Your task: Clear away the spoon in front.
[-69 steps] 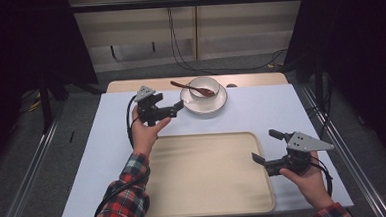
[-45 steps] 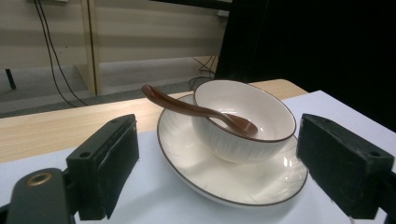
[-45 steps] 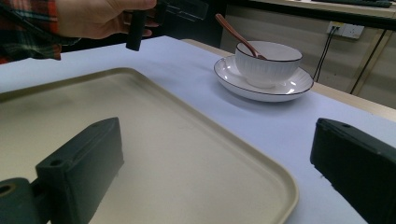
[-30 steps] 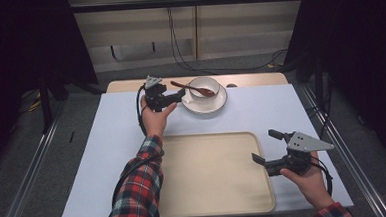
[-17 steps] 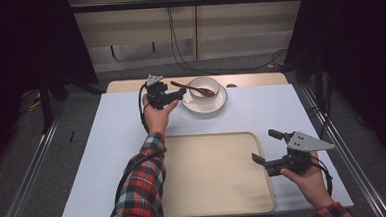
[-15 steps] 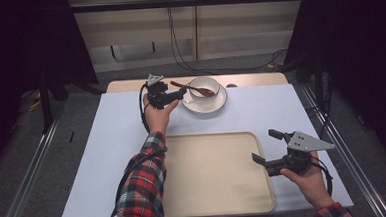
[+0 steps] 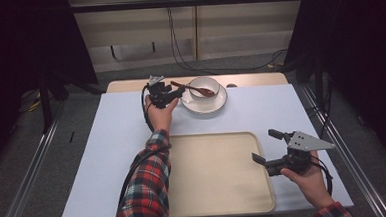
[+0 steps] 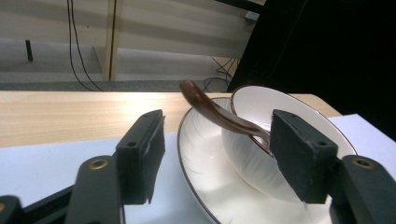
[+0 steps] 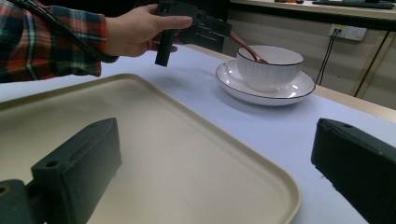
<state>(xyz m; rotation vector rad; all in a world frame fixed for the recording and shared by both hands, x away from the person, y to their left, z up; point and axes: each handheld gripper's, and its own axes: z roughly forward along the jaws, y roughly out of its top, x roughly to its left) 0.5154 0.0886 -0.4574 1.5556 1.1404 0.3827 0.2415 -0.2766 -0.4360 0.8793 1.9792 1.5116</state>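
Note:
A white bowl stands on a white saucer at the far middle of the table. A brown spoon rests in the bowl, its handle sticking out to the left. My left gripper reaches level to that handle; in the left gripper view the gripper has the handle between its jaws. The jaws have just been closing, and I see no pad pressing on the handle. My right gripper hangs open over the right rim of the beige tray with nothing in it.
A pale cloth covers the table, with a bare wooden strip along the far edge. The large tray lies near the front. Cables hang down the wall behind, and metal rails run along both sides.
Since the earliest frame my left gripper has moved farther back and right, up to the spoon handle at the bowl. Over the last second it has barely shifted. The right hand stays still.

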